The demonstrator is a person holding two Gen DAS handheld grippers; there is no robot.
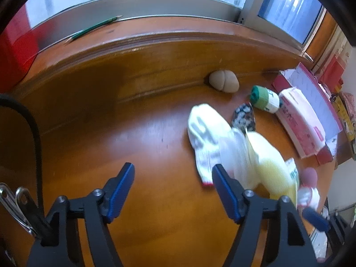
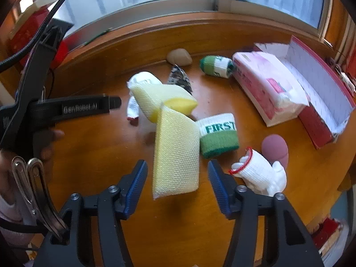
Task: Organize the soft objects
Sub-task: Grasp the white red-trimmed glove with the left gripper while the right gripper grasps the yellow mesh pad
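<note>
Two yellow sponges lie stacked on the wooden table: one leans between my right gripper's open fingers, the other lies behind it. They show blurred in the left wrist view. A white glove and a pink puff lie right of them. A green-white wristband reads FIRST; a second one lies farther back. A white sock, a patterned cloth and a beige pad lie mid-table. My left gripper is open and empty, also seen in the right wrist view.
A pink tissue pack leans by an open red box at the right. A raised wooden sill with a green pencil runs along the window behind. A red box stands at far left.
</note>
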